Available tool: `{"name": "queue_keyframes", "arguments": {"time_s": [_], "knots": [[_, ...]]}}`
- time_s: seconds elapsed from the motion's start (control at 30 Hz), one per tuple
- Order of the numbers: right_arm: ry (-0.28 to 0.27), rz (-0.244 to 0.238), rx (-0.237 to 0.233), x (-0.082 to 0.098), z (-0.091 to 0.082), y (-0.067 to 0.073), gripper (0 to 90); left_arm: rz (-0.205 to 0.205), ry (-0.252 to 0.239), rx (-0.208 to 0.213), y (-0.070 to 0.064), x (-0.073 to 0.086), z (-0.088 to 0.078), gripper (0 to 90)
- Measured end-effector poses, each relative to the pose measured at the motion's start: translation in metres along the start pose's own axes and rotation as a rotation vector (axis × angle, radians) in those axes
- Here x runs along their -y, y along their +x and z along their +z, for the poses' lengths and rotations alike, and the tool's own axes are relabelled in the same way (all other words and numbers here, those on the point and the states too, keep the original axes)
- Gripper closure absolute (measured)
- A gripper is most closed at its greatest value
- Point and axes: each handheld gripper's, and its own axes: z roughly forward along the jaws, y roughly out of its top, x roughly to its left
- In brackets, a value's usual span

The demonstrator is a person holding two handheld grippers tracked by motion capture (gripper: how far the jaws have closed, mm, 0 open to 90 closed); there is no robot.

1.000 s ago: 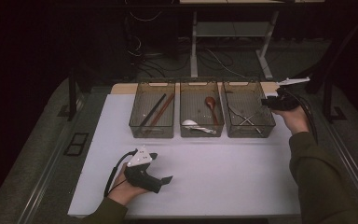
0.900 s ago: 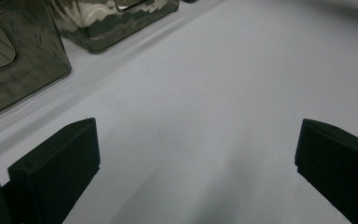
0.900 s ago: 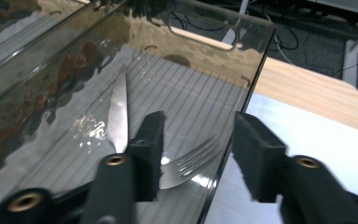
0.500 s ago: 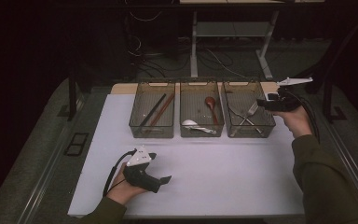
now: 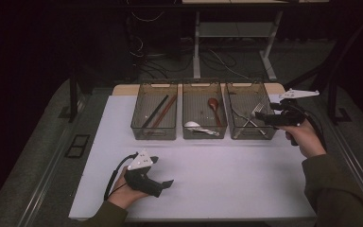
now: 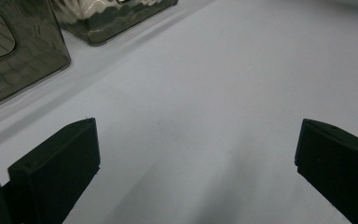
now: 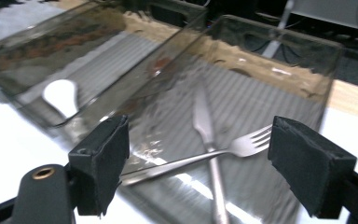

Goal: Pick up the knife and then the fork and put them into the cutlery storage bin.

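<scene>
fork (image 7: 242, 147) lying crossed over a knife (image 7: 204, 123) inside the right-hand bin (image 5: 246, 90) — right gripper (image 5: 263, 118) just beside that bin, jaws just opened wide, nothing between them; left gripper (image 5: 163, 184) resting on the white table (image 5: 227, 175), jaws apart — empty.

A lab or test workspace: a white sheet-covered work surface (image 5: 208, 170) stands in a dark room, with loose black cables (image 5: 146, 52) on the far floor around a grey metal desk frame (image 5: 236, 33), and three smoked clear plastic bins (image 5: 203, 135) in a tidy row.
</scene>
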Motion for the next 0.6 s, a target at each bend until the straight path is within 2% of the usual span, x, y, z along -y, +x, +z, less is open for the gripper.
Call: {"name": "queue_keyframes", "arguments": {"time_s": [0.27,0.6], "knots": [[-0.027,-0.020,-0.070,0.022,-0.010,0.031,16.9,-0.002,-0.008,-0.002,0.001,0.000,-0.001,0.0],[-0.066,-0.042,-0.144,0.053,-0.023,0.060,16.9,0.004,-0.003,-0.004,-0.001,0.000,-0.001,0.0]]}}
